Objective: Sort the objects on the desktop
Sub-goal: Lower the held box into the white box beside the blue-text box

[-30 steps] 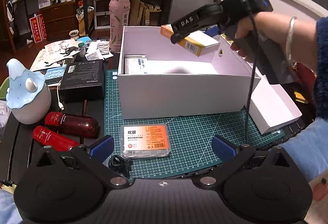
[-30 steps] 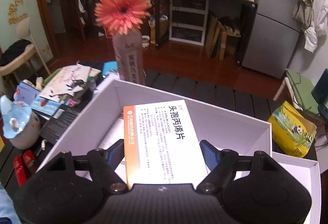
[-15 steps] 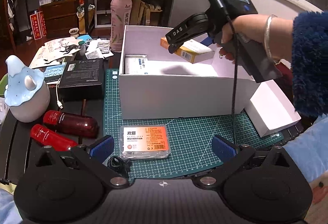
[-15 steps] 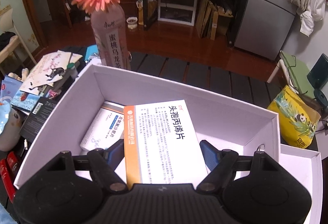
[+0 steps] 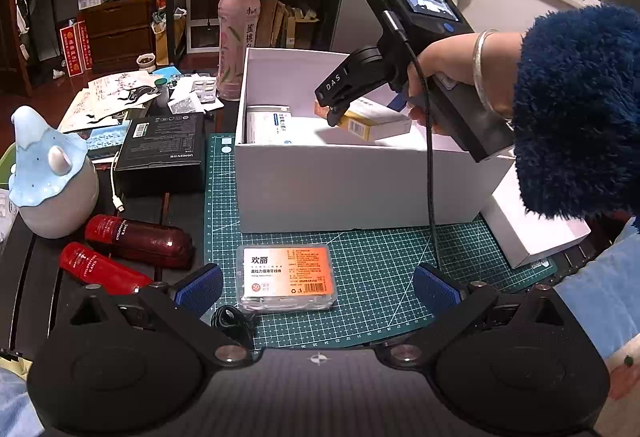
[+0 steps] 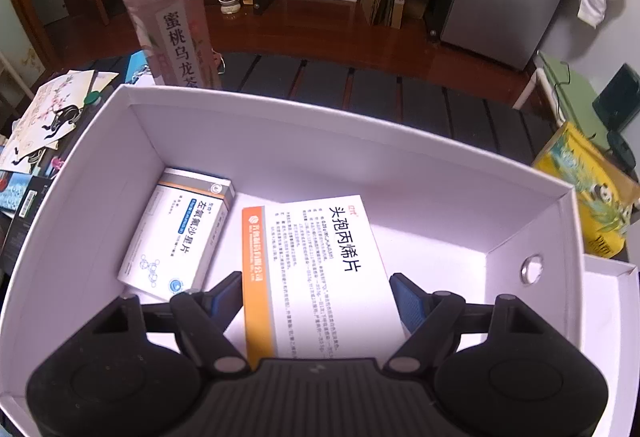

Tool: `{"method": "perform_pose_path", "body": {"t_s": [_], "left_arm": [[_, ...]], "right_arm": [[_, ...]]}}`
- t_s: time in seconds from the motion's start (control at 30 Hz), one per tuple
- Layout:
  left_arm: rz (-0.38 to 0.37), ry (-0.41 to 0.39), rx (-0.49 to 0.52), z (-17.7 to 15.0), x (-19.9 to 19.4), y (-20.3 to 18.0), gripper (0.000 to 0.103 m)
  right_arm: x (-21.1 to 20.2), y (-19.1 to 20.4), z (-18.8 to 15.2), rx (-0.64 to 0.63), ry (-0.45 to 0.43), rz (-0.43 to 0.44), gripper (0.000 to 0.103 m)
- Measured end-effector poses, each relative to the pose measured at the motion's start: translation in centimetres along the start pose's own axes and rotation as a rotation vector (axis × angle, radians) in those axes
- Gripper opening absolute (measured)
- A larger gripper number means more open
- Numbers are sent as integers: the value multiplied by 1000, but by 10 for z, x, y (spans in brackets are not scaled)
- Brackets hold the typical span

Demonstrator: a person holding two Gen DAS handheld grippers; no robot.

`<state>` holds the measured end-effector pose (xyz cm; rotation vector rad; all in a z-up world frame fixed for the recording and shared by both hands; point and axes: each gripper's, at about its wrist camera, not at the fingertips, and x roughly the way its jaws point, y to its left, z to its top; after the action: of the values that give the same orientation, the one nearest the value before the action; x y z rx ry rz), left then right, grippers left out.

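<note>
My right gripper [image 6: 318, 287] is shut on a white and orange medicine box [image 6: 320, 273], holding it low inside the open white cardboard box [image 6: 280, 125]. From the left wrist view the same medicine box [image 5: 370, 119] hangs just under the rim of the white box [image 5: 340, 185], with the right gripper [image 5: 340, 105] gripping it. A blue and white medicine box [image 6: 180, 233] lies on the box floor to its left. My left gripper [image 5: 318, 287] stands open over the green cutting mat [image 5: 380, 277], with a clear orange-labelled plastic case [image 5: 286, 277] lying between its fingers, untouched.
Two red tubes [image 5: 132, 241], a blue and white ceramic figure [image 5: 48, 173], a black carton [image 5: 164, 141] and loose papers [image 5: 116, 97] fill the left. A pink bottle holding a flower [image 5: 238, 37] stands behind the white box. The box lid [image 5: 532, 229] lies to the right.
The right gripper has come down and tilted further downward, carrying the medicine box from above the rim to inside the white box. The left gripper has stayed where it was.
</note>
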<state>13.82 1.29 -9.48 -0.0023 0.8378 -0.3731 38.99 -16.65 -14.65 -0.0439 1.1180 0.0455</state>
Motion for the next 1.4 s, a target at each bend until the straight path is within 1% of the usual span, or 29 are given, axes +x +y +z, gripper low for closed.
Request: {"method": "perform_pose_path", "body": {"t_s": [0.27,1.0,1.4], "left_arm": [[-6,5,-7,0,3,2,103],[-3,12,-6,0,5,2,103],[-4,16,5,0,7,0,103]], "right_arm": [[14,1,1,14,46,-1,77],[31,-2,8,24,103,-6,77],[36,-9,9,50,139,32,77]]}}
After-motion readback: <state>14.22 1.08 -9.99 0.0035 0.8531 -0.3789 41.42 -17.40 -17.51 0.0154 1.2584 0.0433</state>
